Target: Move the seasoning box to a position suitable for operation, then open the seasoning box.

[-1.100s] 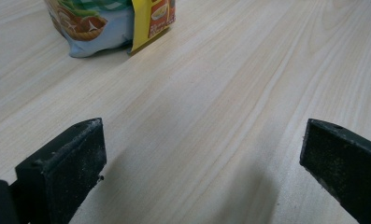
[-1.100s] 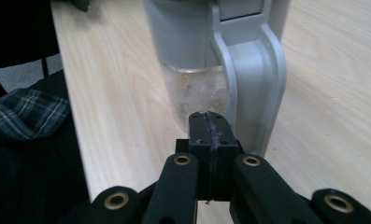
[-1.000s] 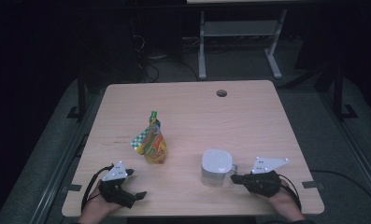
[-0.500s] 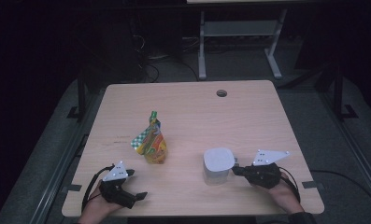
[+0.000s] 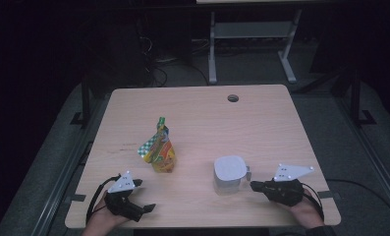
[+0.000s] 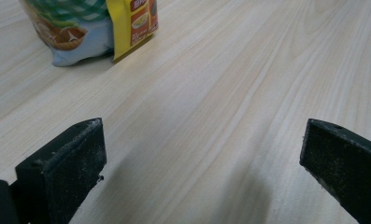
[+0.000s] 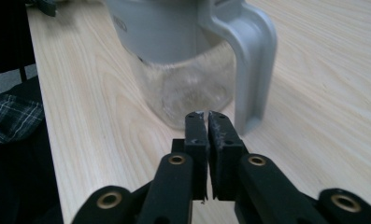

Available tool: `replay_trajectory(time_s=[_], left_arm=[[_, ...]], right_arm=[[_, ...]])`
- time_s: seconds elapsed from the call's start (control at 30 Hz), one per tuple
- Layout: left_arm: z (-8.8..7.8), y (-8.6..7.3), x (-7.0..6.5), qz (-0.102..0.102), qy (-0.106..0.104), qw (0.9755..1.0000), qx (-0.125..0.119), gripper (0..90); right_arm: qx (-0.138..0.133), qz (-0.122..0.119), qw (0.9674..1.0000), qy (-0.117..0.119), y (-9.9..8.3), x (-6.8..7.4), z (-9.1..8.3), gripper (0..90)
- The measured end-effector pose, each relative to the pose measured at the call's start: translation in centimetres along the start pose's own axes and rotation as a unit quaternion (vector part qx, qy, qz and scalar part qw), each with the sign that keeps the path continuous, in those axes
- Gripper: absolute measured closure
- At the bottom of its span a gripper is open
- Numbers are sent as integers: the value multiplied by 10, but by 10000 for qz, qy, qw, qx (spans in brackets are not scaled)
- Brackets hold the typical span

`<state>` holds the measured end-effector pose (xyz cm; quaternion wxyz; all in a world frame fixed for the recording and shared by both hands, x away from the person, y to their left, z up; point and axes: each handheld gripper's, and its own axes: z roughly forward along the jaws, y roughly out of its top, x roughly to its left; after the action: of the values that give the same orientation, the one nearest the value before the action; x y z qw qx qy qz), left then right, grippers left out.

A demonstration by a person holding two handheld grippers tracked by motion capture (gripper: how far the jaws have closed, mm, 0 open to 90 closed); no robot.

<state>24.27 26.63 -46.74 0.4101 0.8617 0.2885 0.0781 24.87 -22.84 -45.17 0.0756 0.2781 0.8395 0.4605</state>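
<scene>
Clear glass jug (image 7: pixel 188 88) with grey lid and handle stands just beyond the right gripper (image 7: pixel 205 116), fingers nearly closed on nothing.

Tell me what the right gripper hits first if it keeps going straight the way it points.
Most likely the clear jug: the right gripper, jaws nearly closed, points at its glass base, just left of the grey handle.

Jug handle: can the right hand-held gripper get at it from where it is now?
Probably yes. The right hand-held gripper sits just short of the jug handle with bare table between them, but its jaws are nearly shut and must open first.
</scene>
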Motion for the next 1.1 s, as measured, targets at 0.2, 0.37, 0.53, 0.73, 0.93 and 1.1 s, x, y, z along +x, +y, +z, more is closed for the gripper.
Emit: replay_trajectory(time_s=[0.2,0.37,0.53,0.73,0.93,1.1], left_arm=[[2,4,-5,73,-72,9999,-21,0],[5,10,-11,95,-225,9997,-99,0],[6,18,-16,286,-307,9990,-119,0],[10,31,-22,436,-522,9974,-242,0],[27,50,-35,630,-829,9942,-260,0],[40,63,-41,688,-1015,9920,-310,0]], right_arm=[[62,157,9997,-176,-8,-5,-8,715],[95,207,9993,-283,-11,-9,-9,593],[62,226,9989,-418,-10,-13,-10,502],[3,293,9977,-603,-9,-16,-11,377],[-83,326,9974,-641,-8,-18,-12,304],[-125,369,9973,-626,-6,-21,-13,282]])
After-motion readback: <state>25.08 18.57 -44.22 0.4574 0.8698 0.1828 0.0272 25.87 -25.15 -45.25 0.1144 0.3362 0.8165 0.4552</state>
